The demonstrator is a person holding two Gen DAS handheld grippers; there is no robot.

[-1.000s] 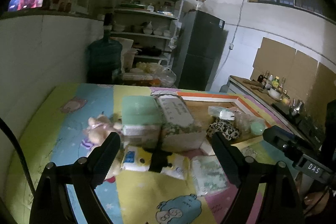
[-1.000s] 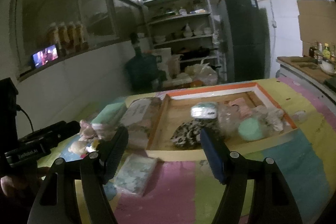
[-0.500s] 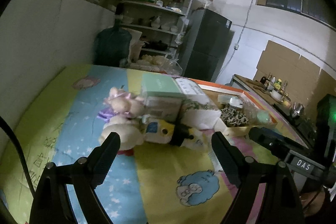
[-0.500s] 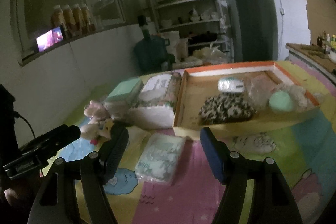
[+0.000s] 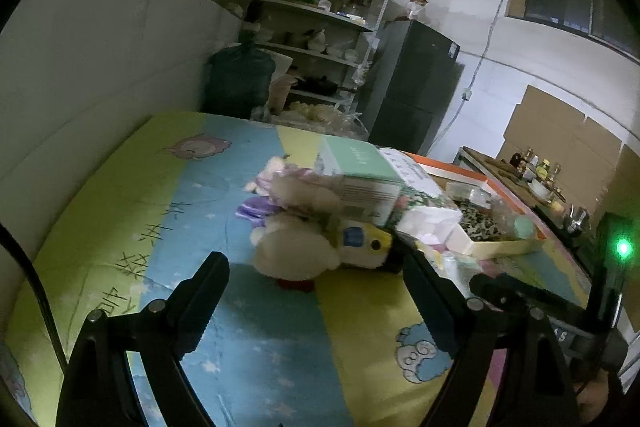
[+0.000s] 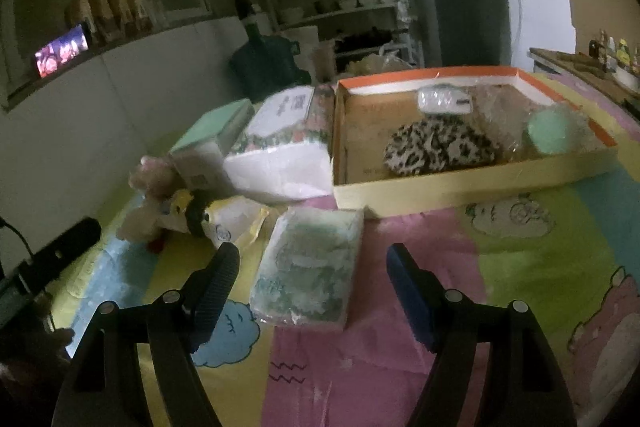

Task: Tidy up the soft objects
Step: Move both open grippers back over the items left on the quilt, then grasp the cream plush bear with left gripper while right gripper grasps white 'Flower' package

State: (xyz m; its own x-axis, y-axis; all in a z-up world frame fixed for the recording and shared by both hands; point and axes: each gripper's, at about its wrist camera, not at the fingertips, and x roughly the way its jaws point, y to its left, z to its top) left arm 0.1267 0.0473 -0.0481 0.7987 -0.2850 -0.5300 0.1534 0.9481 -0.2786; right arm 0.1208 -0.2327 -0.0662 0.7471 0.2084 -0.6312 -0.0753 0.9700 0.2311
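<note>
A cartoon-printed mat (image 6: 520,267) is spread across the lower half of both views, and a shallow cardboard tray (image 6: 460,183) holding a leopard-print piece (image 6: 440,145) and a green round item (image 6: 550,131) is seen at centre right of the right wrist view. Left of the tray a floral tissue pack (image 6: 288,147) and a green box (image 6: 216,131) are set, with a plush toy (image 5: 296,243) below them at centre of the left wrist view. The right gripper (image 6: 314,267), whose jaws have just been opening, is held wide apart around a flat wrapped pack (image 6: 312,267) without touching it, while the left gripper (image 5: 316,287) is spread open and empty below the plush toy.

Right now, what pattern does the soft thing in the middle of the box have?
A leopard print, dark spots on cream; the right wrist view shows it best.
</note>
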